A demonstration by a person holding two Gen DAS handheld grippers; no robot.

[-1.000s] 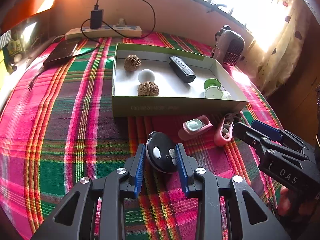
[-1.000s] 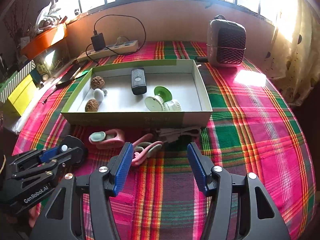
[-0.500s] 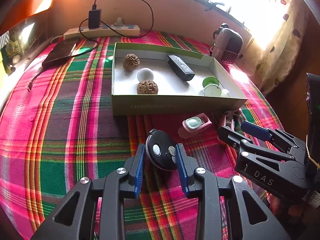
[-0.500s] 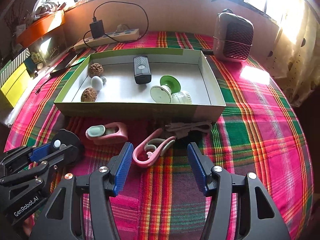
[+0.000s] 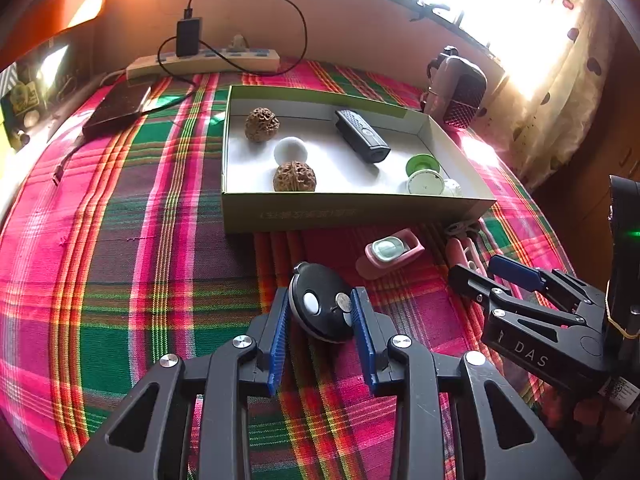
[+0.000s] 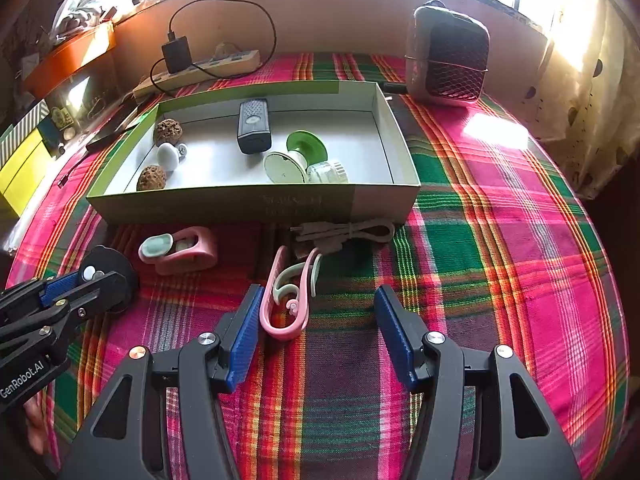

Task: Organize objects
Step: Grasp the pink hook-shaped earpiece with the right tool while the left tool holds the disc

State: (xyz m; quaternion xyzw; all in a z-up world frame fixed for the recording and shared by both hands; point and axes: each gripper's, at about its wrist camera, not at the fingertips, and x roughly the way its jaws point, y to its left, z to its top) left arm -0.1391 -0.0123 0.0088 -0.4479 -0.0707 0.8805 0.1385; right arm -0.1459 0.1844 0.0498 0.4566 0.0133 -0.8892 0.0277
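My left gripper (image 5: 322, 312) is shut on a black oval remote (image 5: 320, 306) with a white button, on the plaid cloth in front of the green box (image 5: 356, 212). The remote also shows in the right wrist view (image 6: 108, 272), between the left gripper's fingers. My right gripper (image 6: 316, 320) is open and empty, with a pink clip (image 6: 286, 300) lying between its fingers near the left one. A pink and mint holder (image 6: 180, 250) lies left of the clip. The box (image 6: 256, 204) holds two walnuts, a white ball, a black remote and green-white pieces.
A grey cable (image 6: 344, 232) lies against the box front. A small heater (image 6: 448, 56) stands at the back right. A power strip with charger (image 6: 200, 66) and a dark phone (image 5: 120, 108) lie at the back left. A yellow box (image 6: 20, 168) sits far left.
My right gripper has moved forward toward the pink clip, which now lies between its fingers. My left gripper stays shut on the black remote and has barely moved.
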